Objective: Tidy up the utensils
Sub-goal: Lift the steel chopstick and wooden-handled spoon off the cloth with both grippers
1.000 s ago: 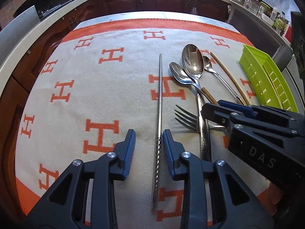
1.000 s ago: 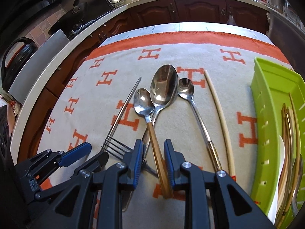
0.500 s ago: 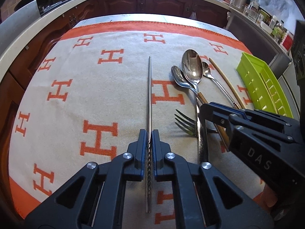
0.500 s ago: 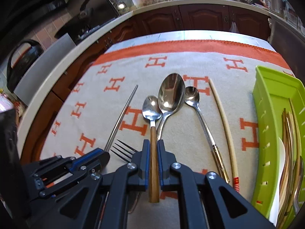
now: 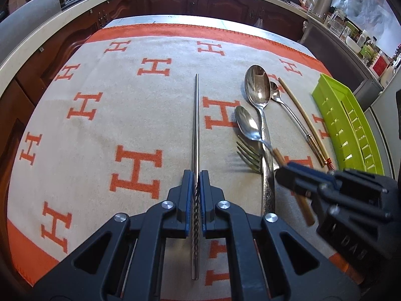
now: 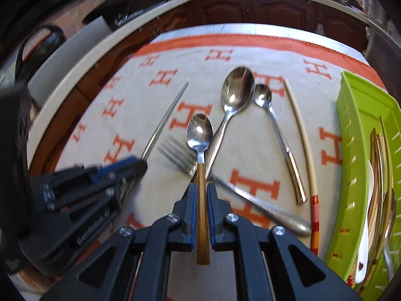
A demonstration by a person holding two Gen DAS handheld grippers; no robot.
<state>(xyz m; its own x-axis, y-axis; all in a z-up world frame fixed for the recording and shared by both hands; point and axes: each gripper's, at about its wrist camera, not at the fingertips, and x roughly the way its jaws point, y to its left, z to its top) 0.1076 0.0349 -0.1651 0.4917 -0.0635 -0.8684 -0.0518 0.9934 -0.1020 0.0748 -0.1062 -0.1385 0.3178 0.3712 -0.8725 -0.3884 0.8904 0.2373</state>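
My left gripper (image 5: pixel 196 175) is shut on the twisted end of a steel chopstick (image 5: pixel 195 130), which points away over the cloth. My right gripper (image 6: pixel 201 188) is shut on the wooden handle of a small spoon (image 6: pixel 199 131), lifted above the fork (image 6: pixel 180 158). In the left wrist view the right gripper (image 5: pixel 283 175) shows at the right with that spoon (image 5: pixel 246 124) in it. A large spoon (image 5: pixel 258 89), a slim spoon (image 5: pixel 275 92) and a pale chopstick (image 5: pixel 300 115) lie on the cloth. The left gripper (image 6: pixel 140 168) shows blurred at the left of the right wrist view.
A green slotted tray (image 6: pixel 351 135) at the right holds several utensils (image 6: pixel 378 175). The orange and beige cloth (image 5: pixel 100 130) covers the table; its left half is bare. Dark cabinets and a counter ring the table.
Both grippers went from open to shut: the left on the steel chopstick, the right on the wooden-handled spoon. The right gripper has since lifted the spoon off the cloth.
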